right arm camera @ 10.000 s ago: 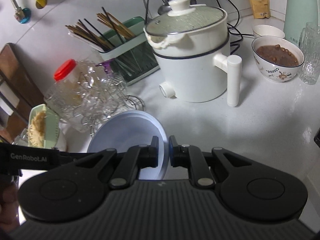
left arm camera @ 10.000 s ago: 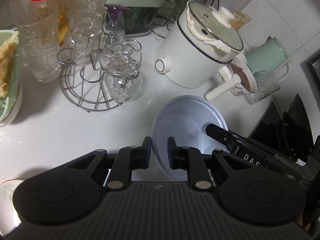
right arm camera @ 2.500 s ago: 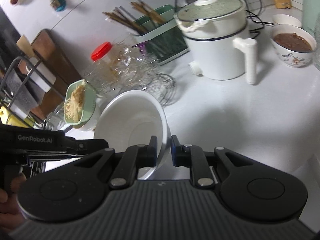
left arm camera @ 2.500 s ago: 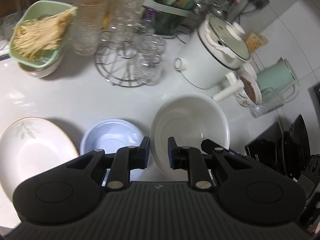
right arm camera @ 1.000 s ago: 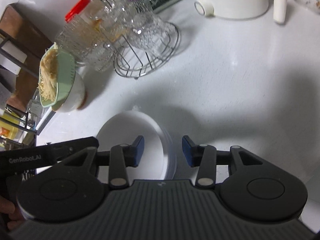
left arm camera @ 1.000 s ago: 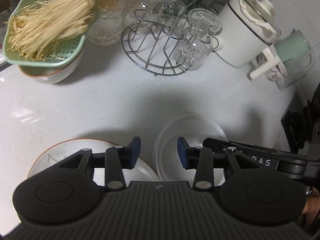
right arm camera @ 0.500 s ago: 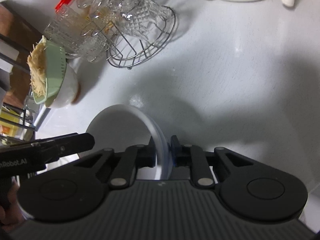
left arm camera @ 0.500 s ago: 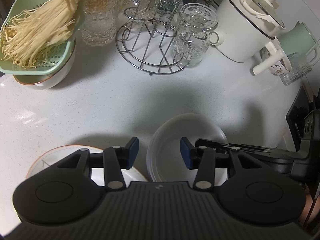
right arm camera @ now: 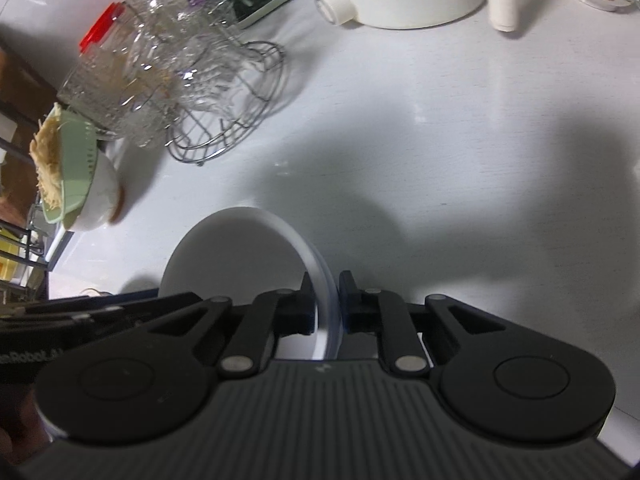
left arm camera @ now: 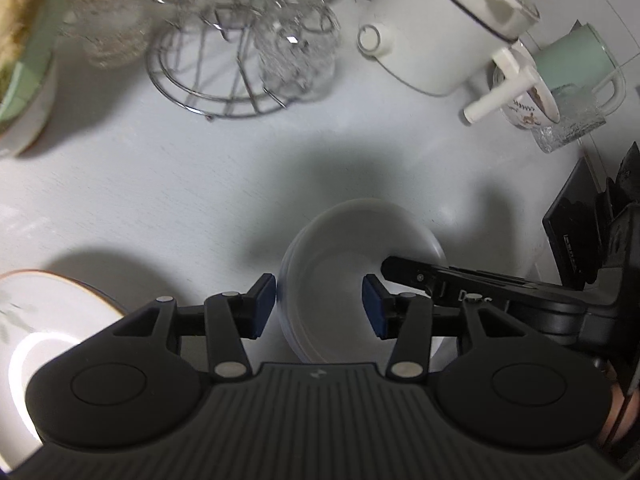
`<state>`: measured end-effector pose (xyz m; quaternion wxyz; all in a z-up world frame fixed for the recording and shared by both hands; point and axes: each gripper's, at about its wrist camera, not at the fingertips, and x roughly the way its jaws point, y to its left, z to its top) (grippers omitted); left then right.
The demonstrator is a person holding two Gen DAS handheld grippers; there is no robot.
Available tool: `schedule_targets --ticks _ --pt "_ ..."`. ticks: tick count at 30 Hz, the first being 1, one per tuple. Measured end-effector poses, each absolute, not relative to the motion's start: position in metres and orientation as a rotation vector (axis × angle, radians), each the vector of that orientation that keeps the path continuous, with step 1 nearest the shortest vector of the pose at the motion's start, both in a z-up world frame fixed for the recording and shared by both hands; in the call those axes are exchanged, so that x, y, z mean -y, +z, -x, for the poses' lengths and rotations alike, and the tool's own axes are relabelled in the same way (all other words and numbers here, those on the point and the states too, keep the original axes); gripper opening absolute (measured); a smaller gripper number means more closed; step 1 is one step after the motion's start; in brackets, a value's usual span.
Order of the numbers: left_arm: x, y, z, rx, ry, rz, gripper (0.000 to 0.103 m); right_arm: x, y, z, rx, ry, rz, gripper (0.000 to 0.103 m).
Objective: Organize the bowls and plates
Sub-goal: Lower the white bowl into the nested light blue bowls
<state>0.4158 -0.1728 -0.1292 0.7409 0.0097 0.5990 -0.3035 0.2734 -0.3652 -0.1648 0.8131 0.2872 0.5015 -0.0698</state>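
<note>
Pinching the rims of the nested white bowl (right arm camera: 240,264) and pale blue bowl (right arm camera: 320,276) on the white counter (right arm camera: 460,168), we are clenching the right gripper (right arm camera: 324,304) on both; the left gripper (left arm camera: 319,306) is hanging released, straddling the near rim; we are judging that lifting level keeps the pair nested.

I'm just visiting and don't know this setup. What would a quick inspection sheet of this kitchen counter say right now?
Surface: white countertop, shadowed in the middle.
Job's things: white bowl nested in a pale blue bowl; gold-rimmed plate beside them.
Clutter: wire glass rack, white electric pot, patterned bowl, mint kettle, green strainer of noodles.
Grippers: left gripper open, straddling the bowls' near rim without touching; right gripper shut on both bowl rims.
Cables: nothing seen.
Surroundings: dark rack at the right edge.
</note>
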Motion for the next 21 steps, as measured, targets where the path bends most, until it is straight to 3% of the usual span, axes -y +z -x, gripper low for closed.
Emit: schedule_targets --ticks 13,15,18,21 --pt "0.200 -0.158 -0.401 -1.374 -0.641 -0.006 0.051 0.386 -0.170 -0.270 -1.057 -0.144 -0.623 0.015" --pt "0.201 -0.160 -0.401 -1.366 -0.622 -0.010 0.047 0.386 -0.170 -0.270 -1.054 -0.136 -0.613 0.015" --pt "0.201 -0.160 -0.398 -1.326 -0.600 -0.052 0.029 0.388 -0.170 -0.267 -1.049 -0.127 -0.621 0.015" --pt "0.194 -0.162 -0.399 -1.339 -0.574 -0.011 0.021 0.390 -0.170 -0.264 -1.048 -0.124 -0.630 0.015"
